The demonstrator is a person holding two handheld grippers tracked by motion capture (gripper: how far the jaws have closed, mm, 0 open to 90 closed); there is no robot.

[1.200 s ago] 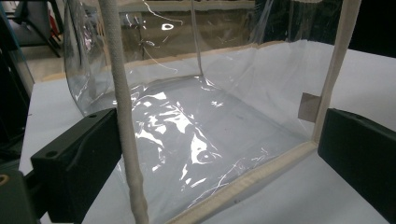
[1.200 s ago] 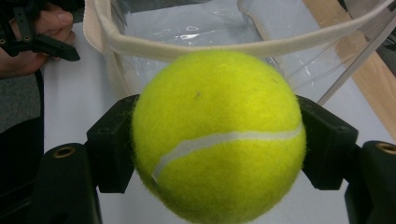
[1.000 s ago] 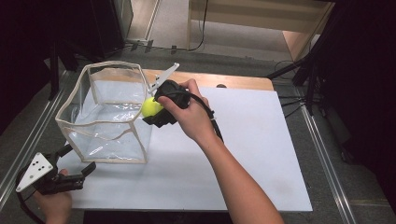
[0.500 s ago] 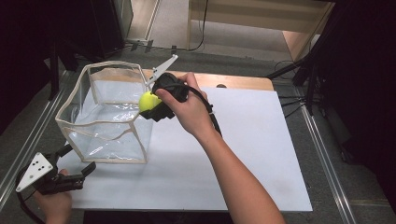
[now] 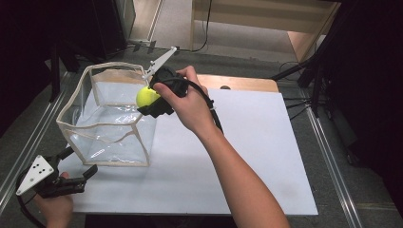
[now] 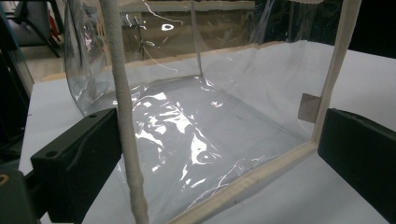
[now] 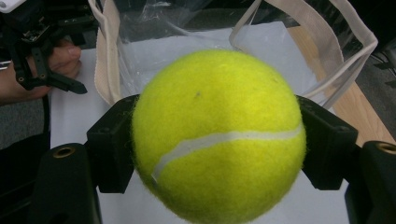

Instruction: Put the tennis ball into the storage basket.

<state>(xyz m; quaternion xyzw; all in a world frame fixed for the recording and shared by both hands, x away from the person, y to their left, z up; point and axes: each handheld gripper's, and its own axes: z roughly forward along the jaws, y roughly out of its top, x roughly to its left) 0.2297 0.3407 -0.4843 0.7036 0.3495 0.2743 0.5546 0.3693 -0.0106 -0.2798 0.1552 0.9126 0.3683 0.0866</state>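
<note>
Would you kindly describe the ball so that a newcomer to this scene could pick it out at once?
Start at the white rectangular table top and find the clear plastic bag with cream fabric trim standing at its left end. At the bag's right upper rim, the right tool is clamped on a fuzzy yellow-green tennis ball with a white seam. It is the one round, brightly coloured thing here.

A lab or test room set up for recording is indicated. A white board [image 5: 247, 156] is laid on a wooden table [image 5: 237, 81], flanked by metal rails [image 5: 328, 156] on a grey floor [image 5: 361, 190]. Black stand legs [image 5: 304, 71] and cables [image 5: 206, 28] are seen behind; the surroundings are kept dark.
</note>
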